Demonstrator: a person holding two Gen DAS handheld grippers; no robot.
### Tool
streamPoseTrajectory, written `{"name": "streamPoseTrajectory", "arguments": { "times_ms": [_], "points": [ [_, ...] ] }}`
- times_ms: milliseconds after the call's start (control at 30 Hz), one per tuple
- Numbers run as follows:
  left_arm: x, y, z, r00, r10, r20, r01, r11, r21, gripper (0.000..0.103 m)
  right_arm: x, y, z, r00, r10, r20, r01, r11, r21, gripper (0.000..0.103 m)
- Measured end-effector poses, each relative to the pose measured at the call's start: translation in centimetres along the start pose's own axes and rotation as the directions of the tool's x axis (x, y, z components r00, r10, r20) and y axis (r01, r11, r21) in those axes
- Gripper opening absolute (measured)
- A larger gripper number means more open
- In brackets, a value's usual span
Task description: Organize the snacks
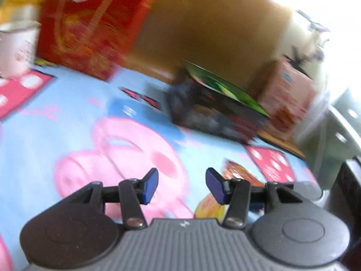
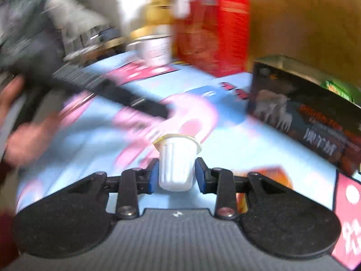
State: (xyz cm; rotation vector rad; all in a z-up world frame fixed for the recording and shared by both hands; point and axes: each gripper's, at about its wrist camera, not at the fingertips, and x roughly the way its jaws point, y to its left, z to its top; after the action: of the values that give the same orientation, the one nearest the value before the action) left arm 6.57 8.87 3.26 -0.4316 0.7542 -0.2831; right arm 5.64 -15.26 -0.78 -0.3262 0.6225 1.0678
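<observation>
My right gripper (image 2: 177, 174) has its blue pads against the sides of a small white ribbed snack cup (image 2: 176, 158), whose rim faces away from me, over the cartoon tablecloth (image 2: 237, 149). My left gripper (image 1: 183, 186) is open above the cloth (image 1: 45, 122) with nothing between its pads. An orange snack packet (image 1: 239, 172) lies just beyond and under its right finger; it also shows in the right wrist view as the orange packet (image 2: 270, 177). In the right wrist view the left gripper is a blurred dark bar (image 2: 108, 90) held by a hand (image 2: 24, 142).
A tall red box (image 1: 94, 29) and a white paper cup (image 1: 15, 45) stand at the back left. A dark box with a green lid (image 1: 216, 110) and a pink carton (image 1: 291, 97) sit at the back right. Behind them is a wooden wall (image 1: 203, 22).
</observation>
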Motion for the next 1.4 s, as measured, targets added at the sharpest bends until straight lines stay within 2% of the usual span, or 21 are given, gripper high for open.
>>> {"name": "streamPoseTrajectory", "arguments": {
  "times_ms": [100, 167, 233, 300, 433, 467, 533, 567, 600, 667, 700, 733, 800, 867, 967, 1067, 1200, 1267, 1400],
  "points": [
    [0.7, -1.9, -1.8, 0.993, -0.106, -0.058, 0.108, 0.993, 0.04, 0.048, -3.4, 1.7, -3.4, 0.999, -0.04, -0.004, 0.04, 0.998, -0.055, 0.037],
    [1.0, -3.3, -2.8, 0.986, -0.146, -0.085, 0.151, 0.986, 0.065, 0.056, -5.4, 2.3, -5.1, 0.998, -0.067, 0.011, 0.068, 0.997, -0.024, 0.037],
    [1.1, -4.5, -3.7, 0.985, -0.147, -0.091, 0.156, 0.982, 0.103, 0.056, -6.6, 2.6, -6.1, 0.995, -0.093, 0.03, 0.092, 0.995, 0.025, 0.041],
    [1.0, -4.9, -4.1, 0.99, -0.114, -0.088, 0.125, 0.984, 0.124, 0.056, -6.9, 2.8, -6.4, 0.994, -0.102, 0.044, 0.1, 0.994, 0.039, 0.042],
    [-0.4, -3.5, -4.1, 0.995, -0.074, -0.06, 0.079, 0.992, 0.096, 0.056, -5.6, 2.9, -5.7, 0.995, -0.088, 0.049, 0.086, 0.996, 0.035, 0.058],
    [-1.0, -3.1, -4.1, 0.996, -0.071, -0.048, 0.075, 0.994, 0.085, 0.056, -5.3, 3.2, -5.4, 0.996, -0.074, 0.049, 0.072, 0.997, 0.037, 0.059],
    [-1.8, -2.4, -4.2, 0.997, -0.074, -0.036, 0.076, 0.994, 0.083, 0.048, -4.6, 3.3, -4.9, 0.997, -0.04, 0.059, 0.039, 0.999, 0.026, 0.059],
    [-2.0, -2.2, -4.1, 0.996, -0.077, -0.039, 0.08, 0.993, 0.086, 0.035, -4.3, 3.4, -4.7, 0.998, -0.032, 0.06, 0.031, 0.999, 0.024, 0.059],
    [-2.0, -2.1, -4.2, 0.995, -0.083, -0.05, 0.088, 0.992, 0.088, 0.031, -3.8, 3.6, -4.5, 0.998, -0.031, 0.058, 0.03, 0.999, 0.027, 0.059],
    [-1.9, -1.8, -4.3, 0.989, -0.132, -0.066, 0.137, 0.988, 0.073, 0.019, -3.1, 3.9, -4.2, 0.997, -0.044, 0.065, 0.042, 0.999, 0.024, 0.056],
    [-2.0, -1.9, -4.4, 0.988, -0.137, -0.065, 0.141, 0.987, 0.074, 0.019, -2.9, 3.9, -4.0, 0.996, -0.054, 0.067, 0.053, 0.998, 0.018, 0.034],
    [-1.9, -2.1, -4.3, 0.989, -0.135, -0.066, 0.14, 0.987, 0.081, 0.019, -2.9, 3.9, -3.7, 0.995, -0.08, 0.061, 0.079, 0.997, 0.013, 0.033],
    [-1.6, -2.5, -3.4, 0.985, -0.156, -0.073, 0.16, 0.985, 0.064, 0.019, -3.1, 3.5, -3.4, 0.996, -0.076, 0.056, 0.075, 0.997, 0.019, 0.033],
    [-1.0, -3.5, -1.8, 0.984, -0.17, -0.058, 0.174, 0.982, 0.073, 0.019, -3.5, 3.1, -2.7, 0.99, -0.119, 0.071, 0.12, 0.993, -0.009, 0.033],
    [-0.1, -5.6, 2.0, 0.983, -0.183, 0.024, 0.177, 0.972, 0.157, 0.019, -4.4, 0.8, -0.1, 0.973, -0.191, 0.127, 0.194, 0.981, -0.009, 0.033],
    [2.0, -7.4, 6.2, 0.976, -0.186, 0.11, 0.163, 0.968, 0.193, 0.021, -4.7, -2.3, 3.1, 0.94, -0.285, 0.186, 0.292, 0.957, -0.008, 0.033],
    [5.7, -9.0, 10.4, 0.972, -0.118, 0.203, 0.072, 0.973, 0.218, 0.024, -2.9, -7.0, 7.3, 0.893, -0.403, 0.2, 0.413, 0.911, -0.007, 0.033],
    [8.0, -9.5, 11.8, 0.973, -0.052, 0.223, 0.004, 0.978, 0.209, 0.026, -1.4, -9.0, 8.8, 0.874, -0.45, 0.183, 0.459, 0.888, -0.007, 0.033],
    [11.2, -9.3, 12.1, 0.986, 0.036, 0.16, -0.063, 0.984, 0.166, 0.025, 1.0, -12.3, 9.7, 0.839, -0.527, 0.137, 0.529, 0.848, 0.024, 0.034]
  ]
}}
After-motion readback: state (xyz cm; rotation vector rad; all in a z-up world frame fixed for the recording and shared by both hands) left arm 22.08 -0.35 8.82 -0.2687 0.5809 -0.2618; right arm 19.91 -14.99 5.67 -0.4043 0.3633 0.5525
